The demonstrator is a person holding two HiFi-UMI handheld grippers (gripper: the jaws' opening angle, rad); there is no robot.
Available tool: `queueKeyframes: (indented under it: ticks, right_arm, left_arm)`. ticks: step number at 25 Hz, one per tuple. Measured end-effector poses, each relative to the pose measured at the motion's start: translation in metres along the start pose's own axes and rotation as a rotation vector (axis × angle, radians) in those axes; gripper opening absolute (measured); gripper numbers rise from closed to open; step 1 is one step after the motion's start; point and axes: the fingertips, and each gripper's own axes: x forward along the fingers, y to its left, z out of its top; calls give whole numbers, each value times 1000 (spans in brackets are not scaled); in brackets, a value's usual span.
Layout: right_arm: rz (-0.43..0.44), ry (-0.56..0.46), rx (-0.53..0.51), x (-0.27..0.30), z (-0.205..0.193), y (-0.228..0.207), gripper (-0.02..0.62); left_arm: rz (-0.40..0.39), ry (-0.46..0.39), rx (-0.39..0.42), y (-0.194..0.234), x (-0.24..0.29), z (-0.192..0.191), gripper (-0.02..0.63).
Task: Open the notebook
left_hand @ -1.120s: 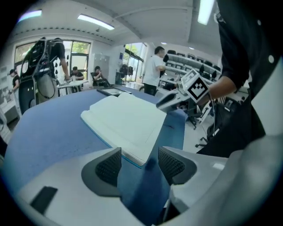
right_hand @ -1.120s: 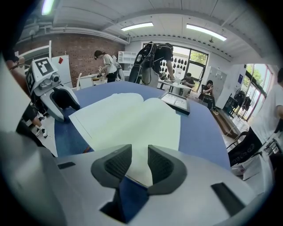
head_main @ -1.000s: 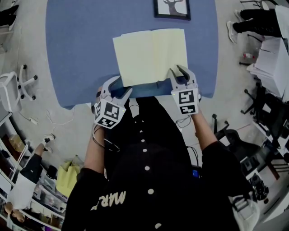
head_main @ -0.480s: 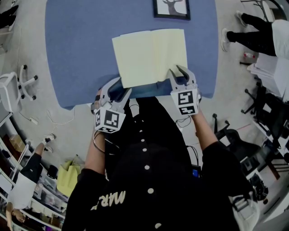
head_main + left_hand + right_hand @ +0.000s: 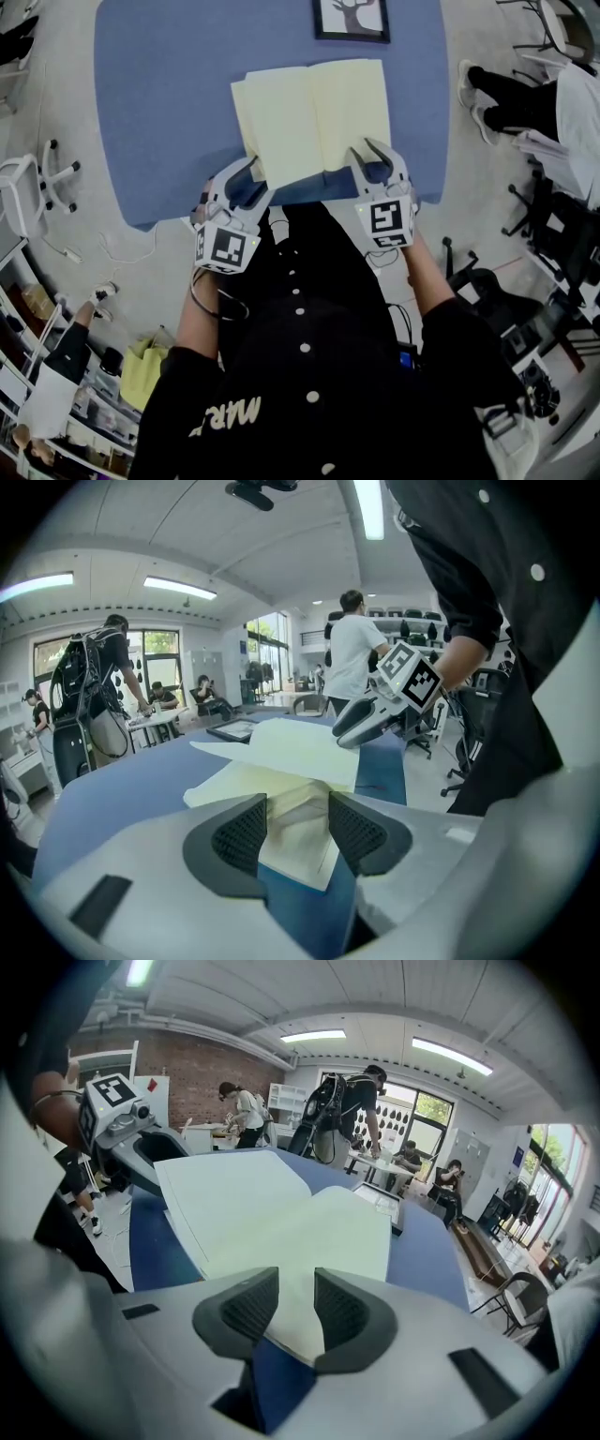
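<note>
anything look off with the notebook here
The notebook's left pages are not flat: several sheets stand raised and fanned above the table, bowed near the spine. The right page lies flat.

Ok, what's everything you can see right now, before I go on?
notebook: one, pale yellow pages, blue cover, lying open on the table
table: one, blue, in front of the person
framed picture: one, dark frame, at the table's far edge
swivel chair: one, white, on the floor at left
bag: one, yellow, on the floor, lower left
people: several, in the room beyond the table
left gripper: one, white, at the notebook's near left corner, jaws closing, corner in the gap, pads off it
right gripper: one, white, at the near right corner, jaws apart over the page
</note>
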Motion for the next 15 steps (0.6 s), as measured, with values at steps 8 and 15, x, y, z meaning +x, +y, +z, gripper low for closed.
queueKeyframes:
  ticks: [8, 15]
  right_arm:
    - [113, -148, -269, -16, 44, 42, 123]
    - [281, -185, -488, -26, 73, 103, 180]
  left_arm:
    - [-2, -48, -45, -2, 0, 10, 202]
    - [-17, -62, -44, 0, -1, 13, 202]
